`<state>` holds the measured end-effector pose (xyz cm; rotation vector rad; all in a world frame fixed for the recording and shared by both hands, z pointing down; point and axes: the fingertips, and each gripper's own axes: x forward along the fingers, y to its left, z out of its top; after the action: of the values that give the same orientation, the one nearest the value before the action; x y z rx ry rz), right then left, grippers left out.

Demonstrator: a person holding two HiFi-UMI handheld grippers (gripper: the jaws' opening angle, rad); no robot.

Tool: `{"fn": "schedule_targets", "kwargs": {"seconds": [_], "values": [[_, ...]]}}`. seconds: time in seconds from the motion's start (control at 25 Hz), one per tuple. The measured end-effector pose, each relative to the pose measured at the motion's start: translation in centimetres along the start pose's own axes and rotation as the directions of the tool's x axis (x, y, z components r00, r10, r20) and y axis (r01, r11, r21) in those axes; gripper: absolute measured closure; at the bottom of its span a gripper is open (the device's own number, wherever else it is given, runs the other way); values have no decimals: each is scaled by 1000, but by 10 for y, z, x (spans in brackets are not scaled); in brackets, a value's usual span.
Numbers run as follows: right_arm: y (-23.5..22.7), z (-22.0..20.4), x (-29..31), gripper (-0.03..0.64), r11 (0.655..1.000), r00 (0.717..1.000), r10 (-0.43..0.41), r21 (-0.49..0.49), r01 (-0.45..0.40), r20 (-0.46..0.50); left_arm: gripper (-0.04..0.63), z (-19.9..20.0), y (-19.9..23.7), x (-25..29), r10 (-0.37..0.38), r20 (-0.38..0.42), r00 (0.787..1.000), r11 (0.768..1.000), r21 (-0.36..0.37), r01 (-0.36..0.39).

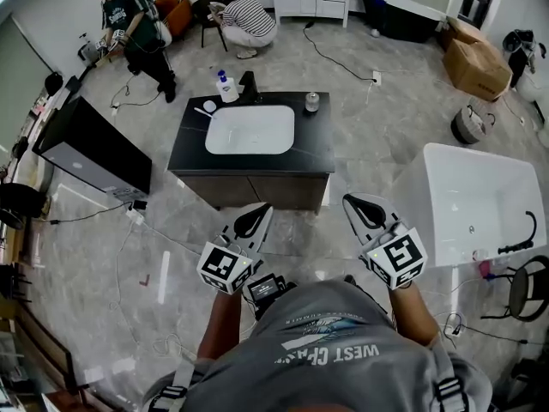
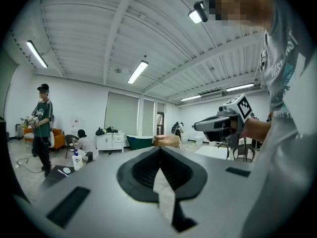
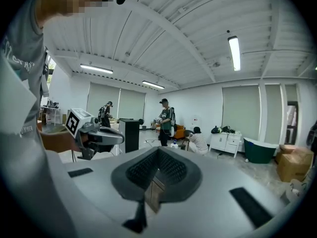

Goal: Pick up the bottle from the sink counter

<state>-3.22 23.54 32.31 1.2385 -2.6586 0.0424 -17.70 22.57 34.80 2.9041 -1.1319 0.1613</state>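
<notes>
Both hand-held grippers point(image 1: 255, 219) point(image 1: 362, 208) closed, empty

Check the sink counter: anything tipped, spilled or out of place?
Nothing stands out. The bottle stands upright at the far left corner of the counter beside the faucet, a small container upright at far right; no spill shows.

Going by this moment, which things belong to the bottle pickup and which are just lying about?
For the job: bottle, on the sink counter at its far left corner; left gripper and right gripper, both shut and empty, well short of it.
Lying about: small jar and white dish on the counter; bathtub; cardboard box.
</notes>
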Motion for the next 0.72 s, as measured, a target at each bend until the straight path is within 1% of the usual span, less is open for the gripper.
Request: {"fn": "schedule_targets", "kwargs": {"seconds": [0.24, 0.36, 0.52, 0.72], "values": [[0, 2, 1, 617, 1000, 1000, -29, -9, 29, -11, 594, -5, 1, 3, -30, 3, 1000, 999, -10, 31], [-1, 3, 4, 617, 999, 999, -33, 8, 33, -6, 594, -9, 5, 5, -37, -3, 999, 999, -17, 37], [-12, 4, 8, 615, 998, 999, -33, 63, 32, 27, 594, -11, 8, 9, -30, -13, 999, 999, -25, 29], [-31, 6, 19, 615, 997, 999, -11, 78, 8, 41, 594, -12, 10, 23, -12, -33, 999, 1000, -30, 11]]}}
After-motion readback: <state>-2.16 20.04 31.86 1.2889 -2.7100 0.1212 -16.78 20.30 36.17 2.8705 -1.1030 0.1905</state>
